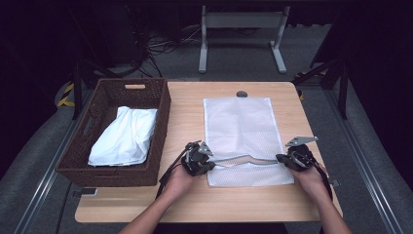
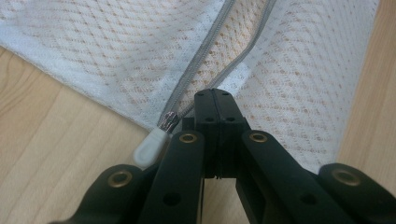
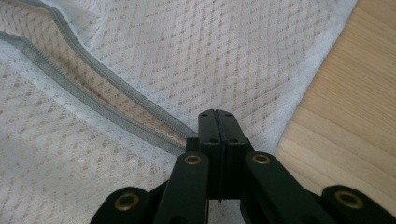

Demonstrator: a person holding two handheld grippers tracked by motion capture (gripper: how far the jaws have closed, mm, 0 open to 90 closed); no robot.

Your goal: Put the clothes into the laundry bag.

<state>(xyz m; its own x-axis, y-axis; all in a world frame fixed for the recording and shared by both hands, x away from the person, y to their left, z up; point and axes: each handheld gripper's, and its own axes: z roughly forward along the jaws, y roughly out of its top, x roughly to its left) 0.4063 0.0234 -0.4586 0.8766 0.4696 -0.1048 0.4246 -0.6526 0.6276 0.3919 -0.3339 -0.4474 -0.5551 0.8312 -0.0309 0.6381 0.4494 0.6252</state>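
In the high view, a white mesh laundry bag [image 1: 243, 139] lies flat on the wooden table [image 1: 185, 117], with its zipper opening [image 1: 246, 160] gaping near the edge at 6 o'clock; the left gripper [image 1: 202, 158] sits at the opening's 9 o'clock end and the right gripper [image 1: 290, 158] at its 3 o'clock end. A wicker basket [image 1: 160, 126] holding folded white cloth [image 1: 125, 136] stands at 9 o'clock of the bag. The main risk, as I judge it, is that the thin mesh slips from the closed jaws when the opening is pulled wide, or that only one layer is caught, so the bag lifts without opening. In the left gripper view, the jaws stand fully closed, pinching the mesh beside the zipper tape [image 2: 205, 60]; the white zipper pull [image 2: 150, 148] lies at 9 o'clock of the jaw tips, ungripped, and a tug could snag it. In the right gripper view, the jaws are likewise pressed together on the bag's fabric just where the grey zipper teeth [image 3: 121, 109] end, near the bag's hem; a grip this close to the edge could tear free.
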